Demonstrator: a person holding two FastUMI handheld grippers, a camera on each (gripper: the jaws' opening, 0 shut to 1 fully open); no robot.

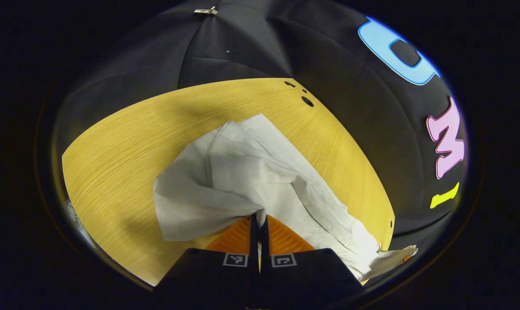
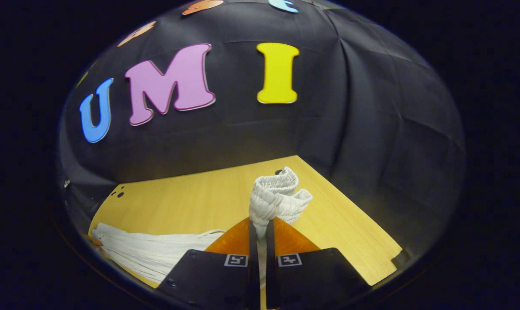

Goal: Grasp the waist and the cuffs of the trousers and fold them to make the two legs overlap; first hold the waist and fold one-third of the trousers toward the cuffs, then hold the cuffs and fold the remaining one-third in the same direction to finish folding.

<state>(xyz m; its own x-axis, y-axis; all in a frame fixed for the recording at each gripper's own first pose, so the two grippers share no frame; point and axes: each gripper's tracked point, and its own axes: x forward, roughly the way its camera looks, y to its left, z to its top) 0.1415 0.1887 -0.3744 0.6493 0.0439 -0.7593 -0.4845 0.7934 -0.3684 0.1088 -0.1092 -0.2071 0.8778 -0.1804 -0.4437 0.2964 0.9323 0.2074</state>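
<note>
**Both grippers pinched on soft white cloth**

Clamped tight at both ends. Left gripper (image 1: 259, 215), jaws nearly closed on a bunched edge of the trousers (image 1: 242, 172), likely the cuff end. Rest of the garment spread crumpled across the wooden table (image 1: 126, 146), one part trailing off toward the right edge. Right gripper (image 2: 262, 224), jaws narrow, nipping the ribbed waistband (image 2: 277, 189), which stands up in a gathered knot above the fingertips; more cloth draped low to the left in the right gripper view. Light, limp fabric by the look of it: no stiffness, sure to sag and wrinkle between holds. Best gripped at the thick waistband and hemmed cuffs, kept taut so the legs lie flat.
</note>
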